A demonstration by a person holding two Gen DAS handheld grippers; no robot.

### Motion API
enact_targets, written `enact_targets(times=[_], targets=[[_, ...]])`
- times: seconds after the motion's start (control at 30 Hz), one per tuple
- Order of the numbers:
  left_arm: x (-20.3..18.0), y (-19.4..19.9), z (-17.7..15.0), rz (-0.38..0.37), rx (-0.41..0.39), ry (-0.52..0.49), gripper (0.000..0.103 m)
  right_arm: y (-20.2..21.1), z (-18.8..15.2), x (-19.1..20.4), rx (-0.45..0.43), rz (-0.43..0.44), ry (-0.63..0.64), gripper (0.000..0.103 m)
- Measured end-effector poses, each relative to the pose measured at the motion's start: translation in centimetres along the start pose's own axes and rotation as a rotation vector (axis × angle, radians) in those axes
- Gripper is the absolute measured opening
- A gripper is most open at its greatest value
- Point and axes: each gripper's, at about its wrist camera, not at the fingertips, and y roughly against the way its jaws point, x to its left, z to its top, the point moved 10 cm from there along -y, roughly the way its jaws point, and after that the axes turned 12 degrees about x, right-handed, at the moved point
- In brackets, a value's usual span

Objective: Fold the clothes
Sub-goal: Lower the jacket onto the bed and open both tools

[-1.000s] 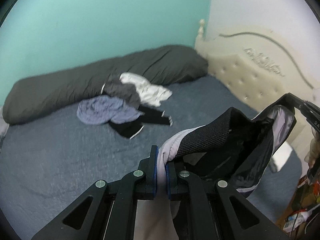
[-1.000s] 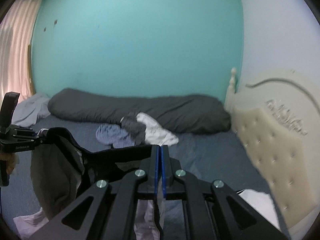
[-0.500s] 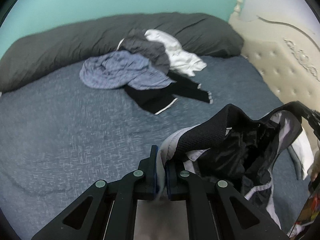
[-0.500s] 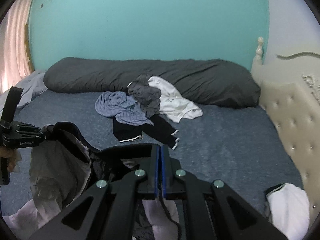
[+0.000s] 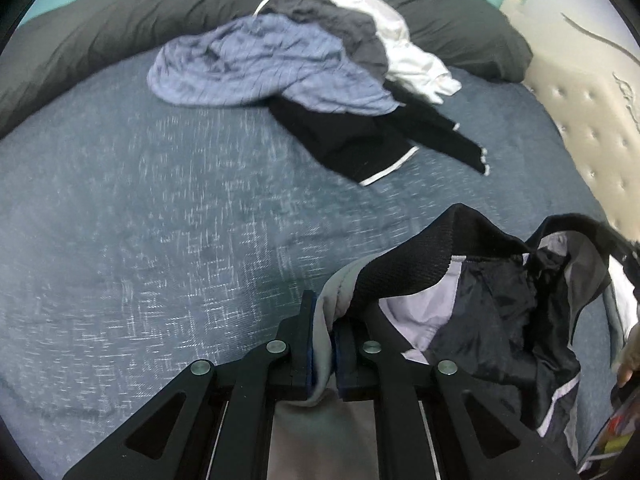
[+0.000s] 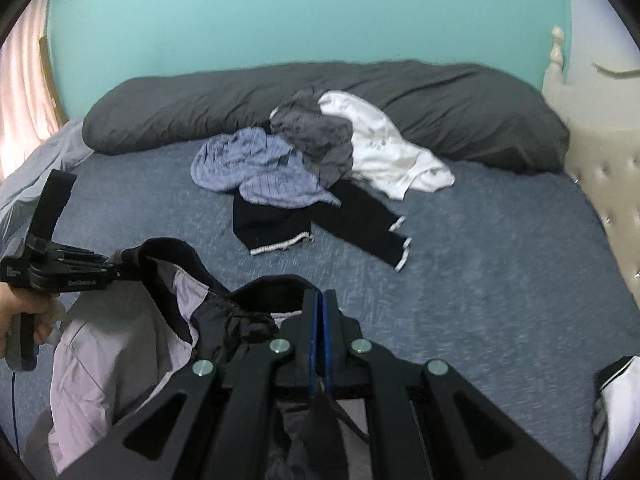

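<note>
My left gripper is clamped on a thick fold of a garment — pale grey fabric is squeezed between the blue pads, and a black ribbed band rises out of the pinch to the right. My right gripper is pressed tight on the same garment at its dark waistband edge, with barely a sliver between the pads. The piece hangs stretched between the two grips above the near part of the bed, its dark shiny lining and lilac-grey panels sagging in the middle.

In the right wrist view my left gripper shows at the near left, held by a hand, with the cloth running from its tip across to mine.

Farther off, mid-bed, lies a loose pile — a blue striped shirt, a grey top over it, a white shirt to the right, and black trousers with white cuffs spread out nearest to me. Behind them a long dark grey bolster runs along the turquoise wall. A cream tufted headboard stands on the right. At the near right edge another white and dark cloth is partly in sight.
</note>
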Motion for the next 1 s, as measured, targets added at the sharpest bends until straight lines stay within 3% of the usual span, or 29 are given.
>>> enact_targets(times=[0.03, 0.1, 0.17, 0.27, 0.5, 0.6, 0.67, 0.7, 1.0], targets=[[0.3, -0.4, 0.0, -0.011, 0.009, 0.011, 0.011, -0.6, -0.2, -0.1, 0.01, 0.006, -0.013, 0.002], [0.7, -0.2, -0.2, -0.017, 0.007, 0.026, 0.026, -1.9, -0.6, -0.2, 0.028, 0.019, -0.042, 0.003], [1.4, 0.7, -0.5, -0.04, -0.005, 0.059, 0.057, -2.5, -1.1, -0.2, 0.041, 0.038, -0.06, 0.003], [2.5, 2.4, -1.1, -0.075, -0.024, 0.108, 0.07, -2.6, -1.7, -0.6, 0.057, 0.034, -0.094, 0.003], [3.3, 8.3, -4.9, -0.084, -0.077, 0.119, 0.07, -1.2, -2.8, -1.8, 0.063, 0.016, -0.162, 0.012], [1.9, 11.0, -8.3, -0.086, -0.106, 0.077, 0.071, 1.1, -3.8, -2.2, 0.039, 0.035, -0.184, 0.029], [1.0, 12.5, -10.9, -0.092, -0.124, 0.056, 0.071, 2.7, -5.1, -2.3, 0.016, 0.057, -0.215, 0.05], [0.5, 12.9, -12.2, -0.092, -0.127, 0.045, 0.071, 3.4, -5.8, -2.2, 0.01, 0.068, -0.228, 0.055], [-2.9, 13.8, -21.9, -0.072, -0.103, -0.02, 0.071, 8.8, -13.5, 0.2, -0.013, 0.148, -0.269, 0.056]])
